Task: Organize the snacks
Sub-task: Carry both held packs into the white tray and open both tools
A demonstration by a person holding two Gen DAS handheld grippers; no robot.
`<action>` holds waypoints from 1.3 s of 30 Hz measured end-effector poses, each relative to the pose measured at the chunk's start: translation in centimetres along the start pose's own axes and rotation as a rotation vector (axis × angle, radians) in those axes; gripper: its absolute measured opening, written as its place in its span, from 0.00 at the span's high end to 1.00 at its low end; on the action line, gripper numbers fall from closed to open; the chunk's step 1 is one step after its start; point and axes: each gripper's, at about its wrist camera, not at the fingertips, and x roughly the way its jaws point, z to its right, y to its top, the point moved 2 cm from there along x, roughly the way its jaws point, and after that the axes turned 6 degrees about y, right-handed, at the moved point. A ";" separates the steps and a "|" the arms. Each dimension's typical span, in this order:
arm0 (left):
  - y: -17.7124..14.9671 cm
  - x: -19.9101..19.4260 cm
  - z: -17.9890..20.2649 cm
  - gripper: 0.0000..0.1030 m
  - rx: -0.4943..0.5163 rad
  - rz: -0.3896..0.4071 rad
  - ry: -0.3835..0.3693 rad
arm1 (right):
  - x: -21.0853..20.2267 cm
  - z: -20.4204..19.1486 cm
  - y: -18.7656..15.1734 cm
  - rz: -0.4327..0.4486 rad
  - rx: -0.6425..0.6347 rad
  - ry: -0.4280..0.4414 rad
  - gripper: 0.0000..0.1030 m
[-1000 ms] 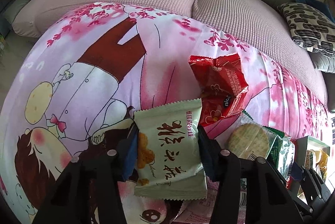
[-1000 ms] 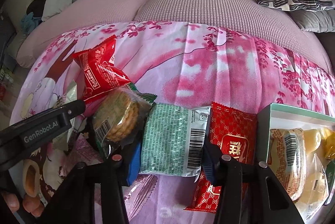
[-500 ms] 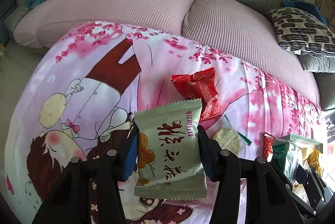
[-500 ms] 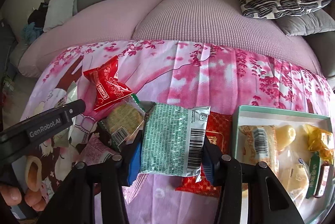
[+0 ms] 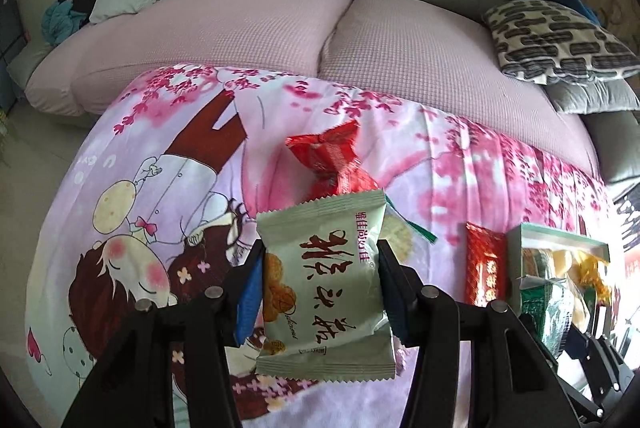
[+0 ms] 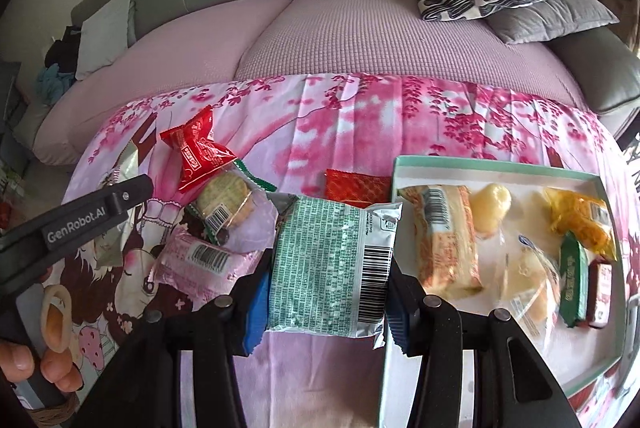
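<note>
Nearest in the left wrist view: the left gripper (image 5: 320, 282) is clenching a pale green packet (image 5: 325, 288) across its width, both pads pressing its side edges, packet hanging clear above the cartoon blanket (image 5: 160, 195). In the right wrist view the right gripper (image 6: 325, 288) is likewise grasping a green-and-white packet (image 6: 330, 264), barcode side up, pinched at both side seams and sitting just left of the tray (image 6: 496, 163).

Step in hand, as judged: both packets are being carried toward the tray. It is lying at the right of the blanket and already holding several snacks – a long orange-wrapped bar (image 6: 446, 236), pale round sweets and a yellow wrapper further right.

Handling notes:
- Right packet is closest to the tray's left wall; it needs to be clearing that rim before lowering, then going into the bare near strip of the tray, not onto the orange bar.
- Left packet is well apart from the tray; better to be letting the right one land first so the grippers are not crowding each other.
- Both wrappers are soft and pillowy – pads should be releasing only once the packet is resting flat, or it may be flipping out.

Further out, loose snacks are waiting on the blanket: pink packet (image 6: 200, 260), round cracker pack (image 6: 226, 199), red twisted packet (image 6: 196, 155), flat red packet (image 6: 356, 183). Beyond, the sofa (image 6: 360, 27).
</note>
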 end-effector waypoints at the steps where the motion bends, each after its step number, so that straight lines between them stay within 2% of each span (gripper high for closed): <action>1: -0.3 -0.2 0.4 0.48 0.010 0.001 0.000 | -0.3 0.2 -0.1 0.004 0.002 -0.003 0.50; 18: -3.5 -3.0 6.3 0.48 0.137 0.026 -0.063 | -4.0 4.6 -3.4 0.035 0.085 -0.050 0.50; 27: -5.9 -5.0 11.8 0.48 0.263 0.055 -0.140 | -6.7 9.5 -4.5 0.071 0.183 -0.114 0.50; 39: -8.8 -5.5 17.2 0.48 0.384 0.030 -0.207 | -10.2 17.2 -6.0 0.123 0.339 -0.219 0.50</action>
